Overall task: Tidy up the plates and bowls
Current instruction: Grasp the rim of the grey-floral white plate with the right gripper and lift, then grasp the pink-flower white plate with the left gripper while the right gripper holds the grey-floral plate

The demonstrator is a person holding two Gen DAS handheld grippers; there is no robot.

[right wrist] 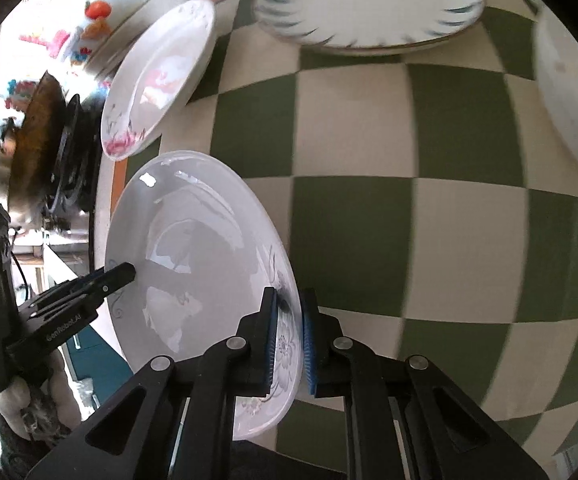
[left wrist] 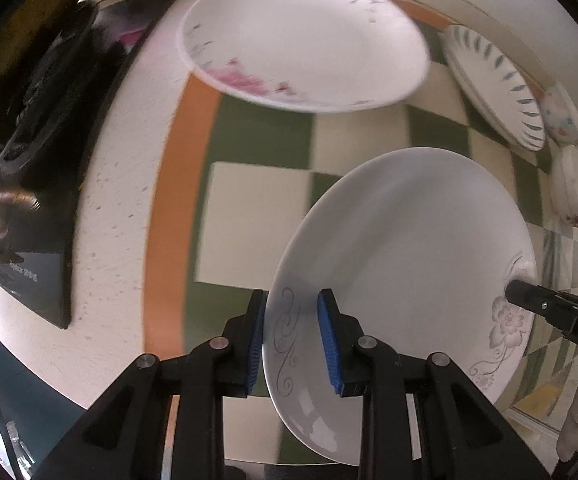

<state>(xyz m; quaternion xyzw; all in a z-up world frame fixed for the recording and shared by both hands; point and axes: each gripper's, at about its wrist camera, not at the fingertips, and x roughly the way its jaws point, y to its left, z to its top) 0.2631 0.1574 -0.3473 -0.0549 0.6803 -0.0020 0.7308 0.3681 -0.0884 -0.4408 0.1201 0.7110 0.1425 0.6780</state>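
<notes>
Bench (right wrist: 369,128): covered by a green-and-cream checked cloth with an orange border, filling most of both views; dishes are scattered on it, not yet gathered. Stove (left wrist: 29,128): dark hob with a pan, far left of the left wrist view, not part of the task. Grey-flower plate (left wrist: 405,240): the largest dish in view, lower right of the left wrist frame and lower left of the right wrist frame, tilted with one edge raised, apparently lifted off the cloth. Left claw (left wrist: 292,336): its blue pads straddle this plate's rim, one on each face, a gap showing on the inner side, so the grip looks loose or just closing. Right claw (right wrist: 289,336): clamped together on the opposite rim, over the printed flower. Pink-flower plate (left wrist: 305,36): upper centre of the left view, alone on the cloth. Blue-dash plate (right wrist: 369,0): top of the right view, seemingly resting on another plate beneath it, which suggests a stack begun. Floral bowl (right wrist: 573,96): right edge of the right view, separate. Small bowls (left wrist: 573,184): right edge of the left view, clustered; count unclear. Judgement: early to middle stage; one plate in transit, the pink-flower plate and bowls still to sort.
</notes>
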